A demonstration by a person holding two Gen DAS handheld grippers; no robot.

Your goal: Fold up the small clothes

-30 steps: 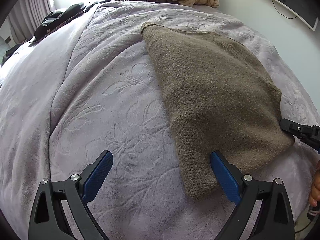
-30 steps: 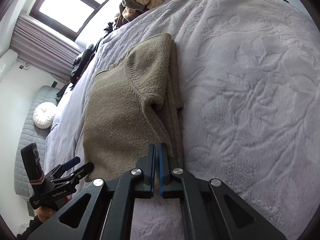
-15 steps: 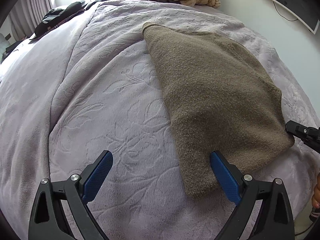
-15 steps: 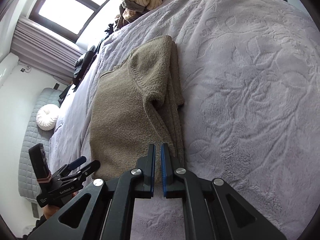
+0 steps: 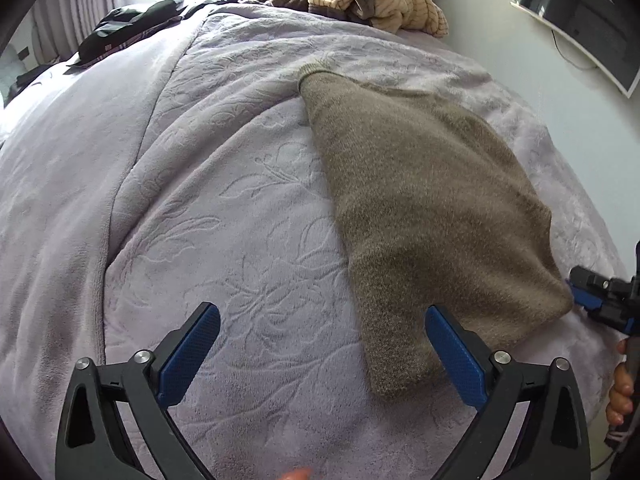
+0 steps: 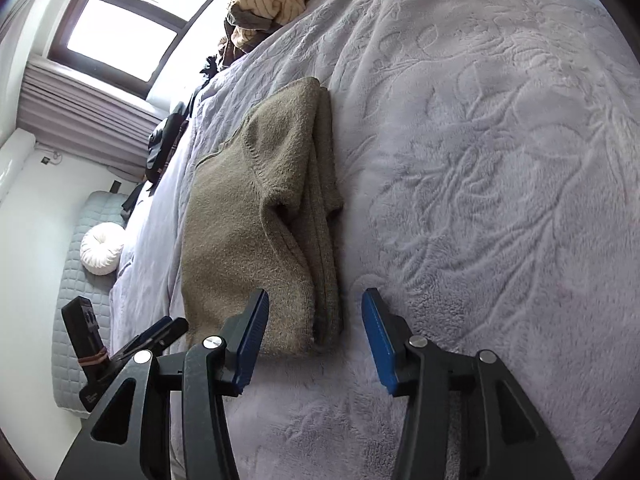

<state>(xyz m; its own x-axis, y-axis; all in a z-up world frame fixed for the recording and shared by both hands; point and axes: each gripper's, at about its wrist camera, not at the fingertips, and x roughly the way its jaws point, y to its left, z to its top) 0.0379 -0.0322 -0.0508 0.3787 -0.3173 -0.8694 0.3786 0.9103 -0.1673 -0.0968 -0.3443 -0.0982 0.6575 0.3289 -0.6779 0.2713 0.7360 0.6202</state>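
A brown knitted sweater (image 5: 420, 208) lies folded lengthwise on the lilac bedspread (image 5: 200, 200). In the right wrist view the sweater (image 6: 256, 216) shows stacked layers along its right edge. My left gripper (image 5: 322, 354) is open and empty, its right pad over the sweater's near corner. My right gripper (image 6: 316, 336) is open, its jaws on either side of the sweater's near right corner, holding nothing. It also shows in the left wrist view (image 5: 600, 298) at the sweater's right corner.
A heap of striped beige and brown clothes (image 5: 360, 0) lies at the bed's far end. Dark clothes (image 5: 128, 24) lie far left. A white wall with a screen (image 5: 584, 20) is on the right. A grey bench with a white cushion (image 6: 102, 250) stands beside the bed.
My right gripper was shut on the sweater's corner and has opened, letting it go. The left gripper has barely moved and stays open.
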